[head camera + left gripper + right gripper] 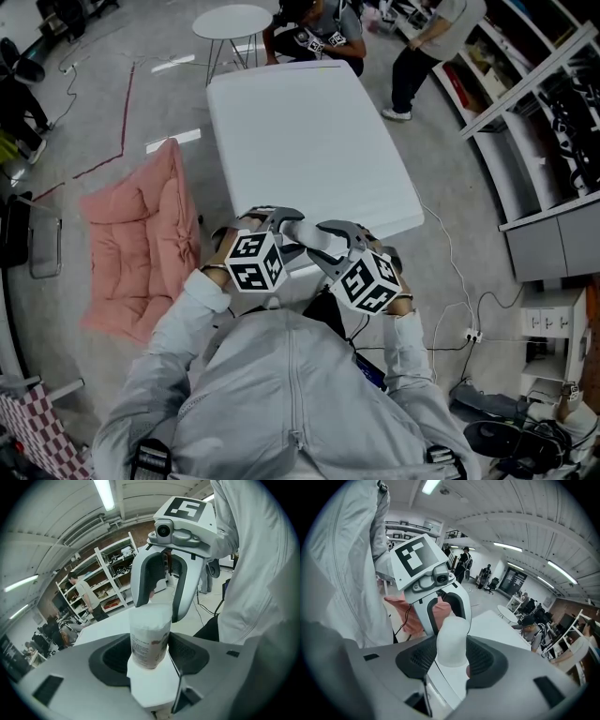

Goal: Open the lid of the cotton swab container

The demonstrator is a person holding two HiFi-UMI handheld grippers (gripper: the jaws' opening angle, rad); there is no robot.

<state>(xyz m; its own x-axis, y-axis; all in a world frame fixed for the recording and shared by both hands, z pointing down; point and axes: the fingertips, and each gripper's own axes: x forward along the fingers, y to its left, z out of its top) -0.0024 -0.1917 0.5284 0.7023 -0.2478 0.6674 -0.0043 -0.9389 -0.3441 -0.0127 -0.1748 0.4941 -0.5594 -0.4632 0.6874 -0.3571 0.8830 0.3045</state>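
Left claw (150, 657) pinching the body of the cotton swab container (150, 637), its two dark pads pressed on opposite sides of the translucent, labelled wall. The container points away from this claw toward the right claw (452, 662), which faces it head-on and is closed on the rounded white lid (452, 639). Opposed grips of this kind let one claw steady the body while the other works the lid, which is judged to be the step in hand; the lid appears seated on the container. Both claws are held in the air close to the person's chest, over the near edge of the white bench (309, 141), so the container rests on nothing and is carried by the claws alone. Contents: a pale mass shows through the wall, probably swabs; single swabs cannot be made out. In the head view the container is hidden between the claws
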